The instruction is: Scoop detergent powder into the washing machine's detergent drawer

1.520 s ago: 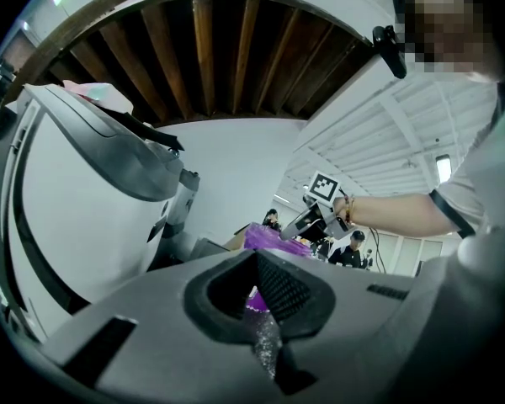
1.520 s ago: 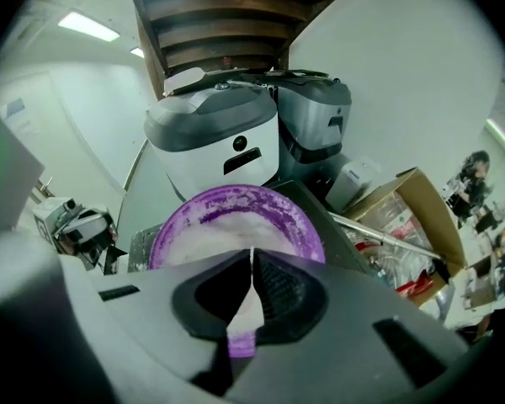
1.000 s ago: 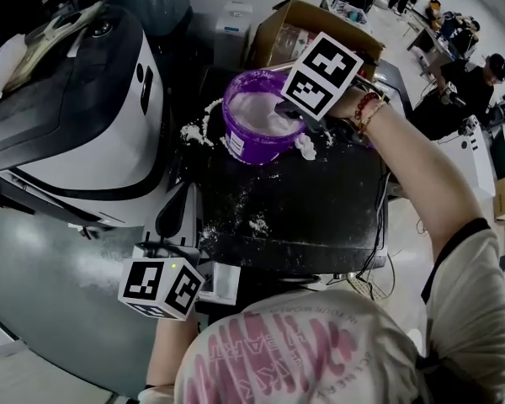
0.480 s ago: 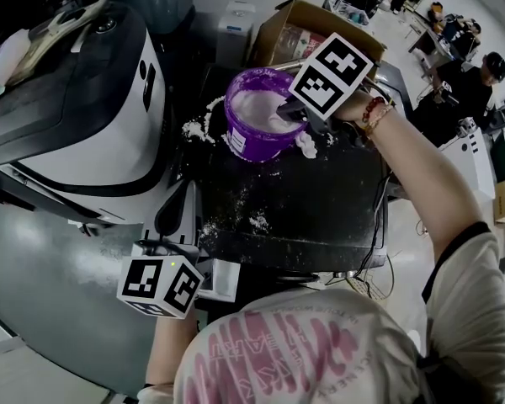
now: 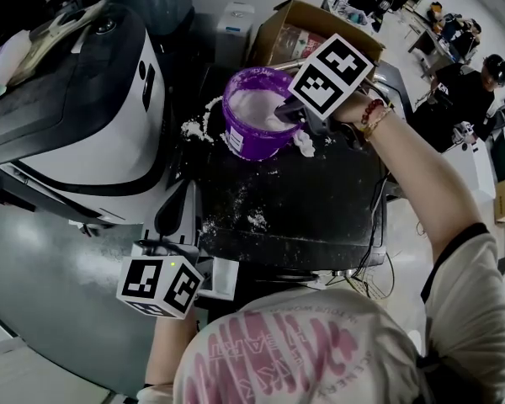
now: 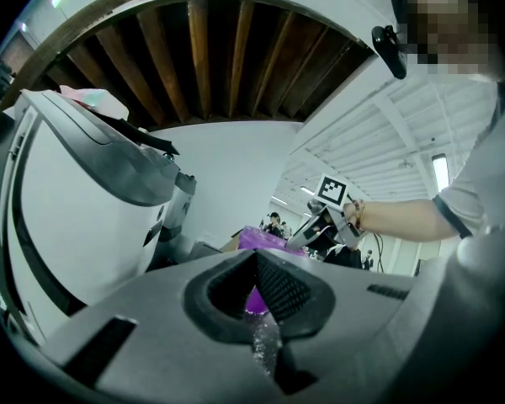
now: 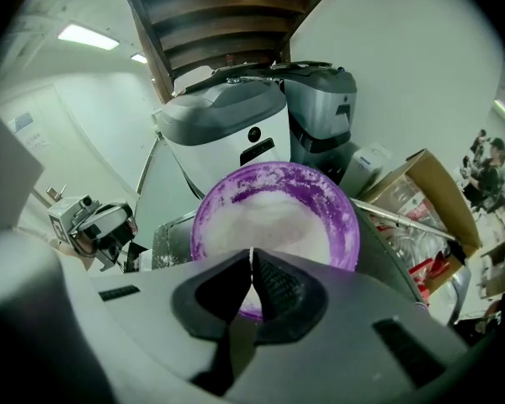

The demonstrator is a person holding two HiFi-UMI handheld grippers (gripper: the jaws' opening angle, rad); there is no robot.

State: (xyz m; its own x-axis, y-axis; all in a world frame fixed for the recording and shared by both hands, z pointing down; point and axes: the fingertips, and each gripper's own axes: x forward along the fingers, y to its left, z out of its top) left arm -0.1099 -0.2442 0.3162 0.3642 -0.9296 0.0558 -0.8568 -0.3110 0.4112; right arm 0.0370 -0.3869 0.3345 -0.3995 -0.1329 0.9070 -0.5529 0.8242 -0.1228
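The right hand-held gripper (image 7: 252,257) is shut (jaws tip to tip) over the tub (image 5: 251,146) of powder. It has edged slightly right since earlier.

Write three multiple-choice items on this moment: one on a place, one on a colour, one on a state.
1. The tub stands: A on the black top; B on the floor; C on a chair.
2. The tub's colour: A white; B purple; C green.
3. The right gripper has its jaws: A wide apart; B together; C out of view.
Key: A, it rests on the powder-dusted top; B, its wall and rim are purple; B, the right gripper view shows the pads meeting.
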